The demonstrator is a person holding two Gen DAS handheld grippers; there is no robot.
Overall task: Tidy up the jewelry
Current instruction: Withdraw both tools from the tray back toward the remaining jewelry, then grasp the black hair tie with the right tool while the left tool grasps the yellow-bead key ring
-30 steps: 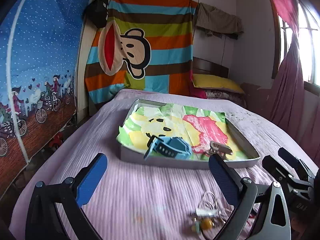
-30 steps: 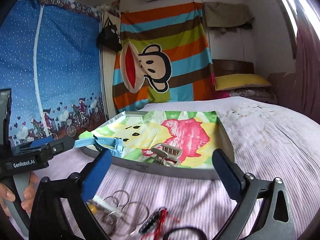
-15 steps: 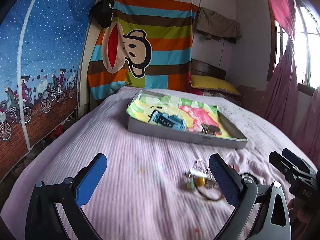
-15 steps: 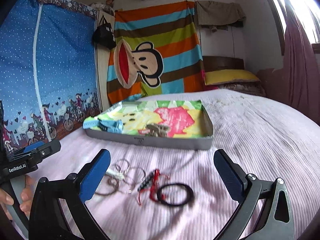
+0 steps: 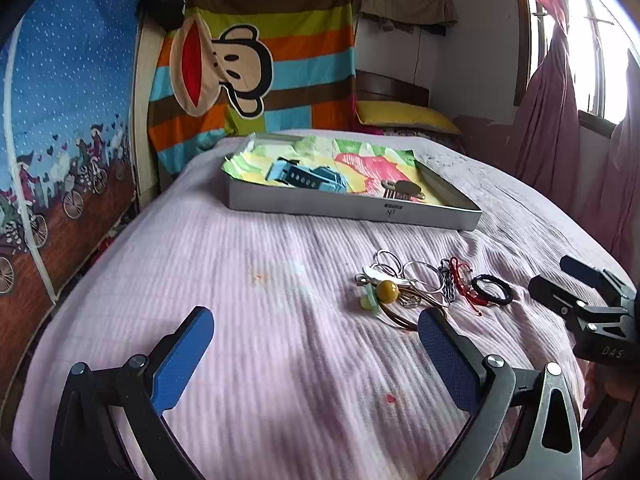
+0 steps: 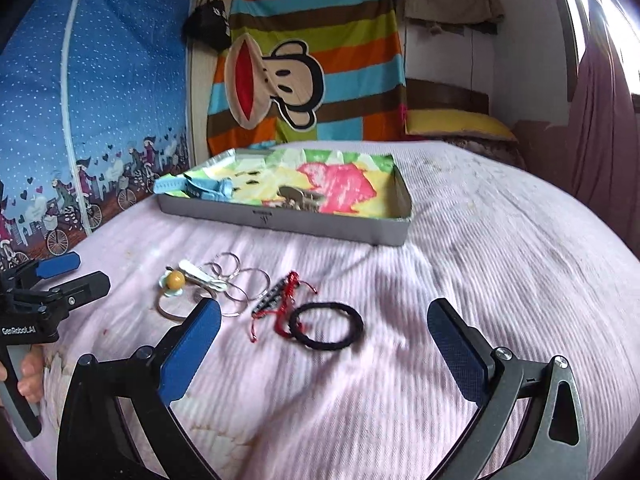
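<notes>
A shallow grey tray point(image 5: 352, 209) point(image 6: 288, 222) lined with bright cartoon paper sits on the pink bedspread; a light blue watch point(image 5: 306, 176) point(image 6: 192, 188) and a tan hair claw point(image 5: 402, 189) point(image 6: 300, 196) lie in it. In front of it on the bed lies loose jewelry: a yellow bead piece point(image 5: 387, 291) point(image 6: 175, 280), silver rings point(image 5: 424, 276) point(image 6: 244, 280), a red cord bracelet point(image 5: 464, 280) point(image 6: 286, 304), a black hair tie point(image 5: 492, 289) point(image 6: 326, 325). My left gripper point(image 5: 312, 354) point(image 6: 74, 270) is open and empty, near the pile's left. My right gripper point(image 6: 324, 346) point(image 5: 562, 276) is open and empty, just short of the hair tie.
A striped monkey cloth point(image 5: 256, 60) hangs on the far wall, and a blue curtain point(image 5: 64, 120) runs along the left edge of the bed. A yellow pillow point(image 5: 404, 114) lies behind the tray. Pink curtains and a window point(image 5: 580, 92) are at the right. A hand point(image 6: 28, 376) holds the left gripper's handle.
Both grippers have drawn back from the tray toward the near side of the bed, so the loose jewelry pile now lies ahead of them. Both stay open and empty.
</notes>
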